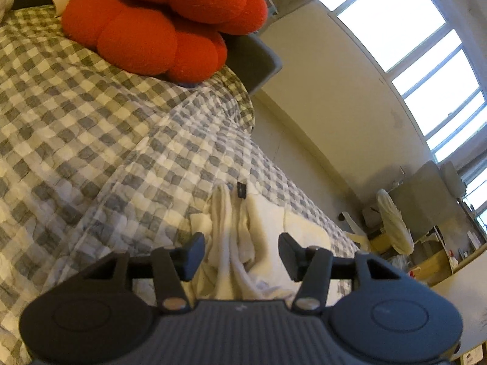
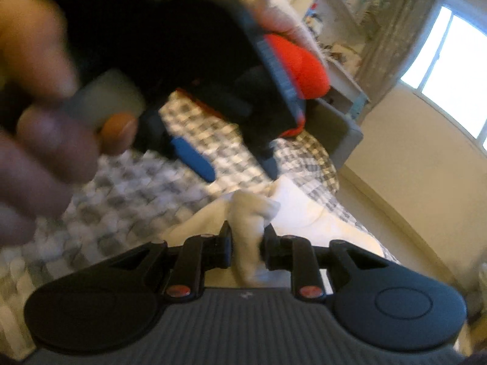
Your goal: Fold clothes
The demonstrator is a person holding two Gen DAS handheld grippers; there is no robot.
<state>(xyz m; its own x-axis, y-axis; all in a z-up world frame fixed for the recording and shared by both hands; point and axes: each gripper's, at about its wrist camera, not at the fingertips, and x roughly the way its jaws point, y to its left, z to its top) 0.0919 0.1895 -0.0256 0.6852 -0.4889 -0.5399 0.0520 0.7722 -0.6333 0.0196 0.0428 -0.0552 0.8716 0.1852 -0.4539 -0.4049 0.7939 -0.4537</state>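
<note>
A cream garment (image 1: 268, 219) with white drawstrings (image 1: 231, 252) lies crumpled on the grey-and-white checked bedcover (image 1: 91, 127). In the left wrist view my left gripper (image 1: 242, 254) stands open just above it, the drawstrings running between the fingers (image 1: 191, 252) without being pinched. In the right wrist view my right gripper (image 2: 248, 243) is shut on a bunched fold of the cream garment (image 2: 248, 222), which rises between the pads. The left gripper (image 2: 234, 164) and the hand (image 2: 45, 140) holding it appear blurred at the upper left of that view.
A red plush cushion (image 1: 158, 30) sits near the head of the bed against a grey headboard (image 1: 258, 64). To the right the bed's edge drops to a pale floor (image 1: 304, 158). A window (image 1: 420, 48), a standing fan (image 1: 395, 222) and a shelf (image 2: 341, 30) line the walls.
</note>
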